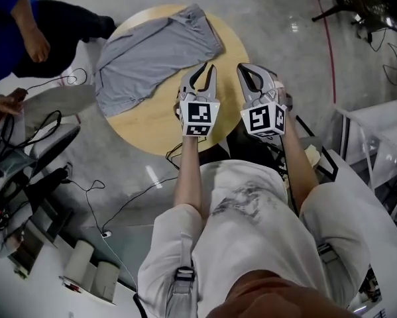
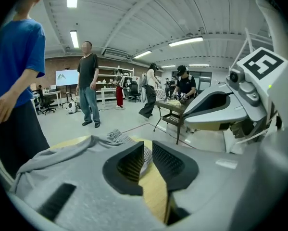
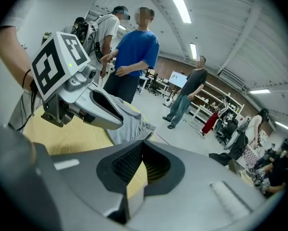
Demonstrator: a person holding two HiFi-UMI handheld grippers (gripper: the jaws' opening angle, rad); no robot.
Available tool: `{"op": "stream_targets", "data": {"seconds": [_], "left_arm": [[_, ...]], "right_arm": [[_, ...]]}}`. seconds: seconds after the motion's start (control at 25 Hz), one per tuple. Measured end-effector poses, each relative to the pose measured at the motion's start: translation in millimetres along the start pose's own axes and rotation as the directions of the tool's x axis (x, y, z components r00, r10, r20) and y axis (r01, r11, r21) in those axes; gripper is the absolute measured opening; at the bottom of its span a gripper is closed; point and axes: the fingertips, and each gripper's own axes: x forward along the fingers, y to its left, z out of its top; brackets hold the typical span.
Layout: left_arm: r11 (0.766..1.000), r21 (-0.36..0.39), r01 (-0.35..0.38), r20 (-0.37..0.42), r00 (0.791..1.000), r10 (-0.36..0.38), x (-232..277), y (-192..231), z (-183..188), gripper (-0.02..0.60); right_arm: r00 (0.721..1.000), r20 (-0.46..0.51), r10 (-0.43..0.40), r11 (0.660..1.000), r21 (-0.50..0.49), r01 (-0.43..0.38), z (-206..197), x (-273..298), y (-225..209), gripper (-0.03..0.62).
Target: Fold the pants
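Currently the left gripper [image 2: 147, 150] has its jaws a narrow slit apart with nothing between them; only bare wood and a strip of grey cloth show through the gap. The right gripper [image 3: 141, 146] has its tips pressed together and is empty.

Both grippers sit side by side over the near edge of the round wooden table [image 1: 158, 124], pointing away from the holder and close to each other but not touching.

The pants [image 1: 152, 55] lie flat, diagonally across the far-left half of the table. The ribbed end is at the far rim, and the other end droops over the left rim. The nearest cloth edge is just ahead of the left gripper's tips (contact can't be confirmed from the head view).

The near-right part of the tabletop is bare wood. Beyond the far rim and to the right is open floor, out to a red line [image 1: 331, 52].

The left side is tight: a person in blue [image 1: 12, 18] stands near that rim, with a chair [image 1: 52, 138] and loose cables [image 1: 118, 211] below.
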Motion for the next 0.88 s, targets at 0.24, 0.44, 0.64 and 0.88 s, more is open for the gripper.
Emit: {"op": "stream_targets", "data": {"seconds": [0.24,0.44,0.64,0.88], "left_arm": [[1.0,-0.013,0.016,-0.039,0.999,-0.017,38,-4,-16,0.083],[1.0,-0.016,0.014,-0.076,0.997,-0.015,66,-5,-27,0.111],[1.0,-0.03,-0.007,-0.108,0.994,0.004,87,-3,-35,0.137],[0.998,-0.052,-0.028,-0.16,0.987,0.019,107,0,-41,0.167]], "right_arm": [[1.0,-0.007,0.03,0.999,0.017,-0.03,-15,19,-8,0.009],[0.999,-0.009,0.046,0.999,0.026,-0.045,-25,30,-16,0.009],[0.998,-0.01,0.068,0.997,0.028,-0.068,-34,37,-25,0.009],[0.995,-0.005,0.096,0.995,0.022,-0.095,-43,44,-33,0.009]]}}
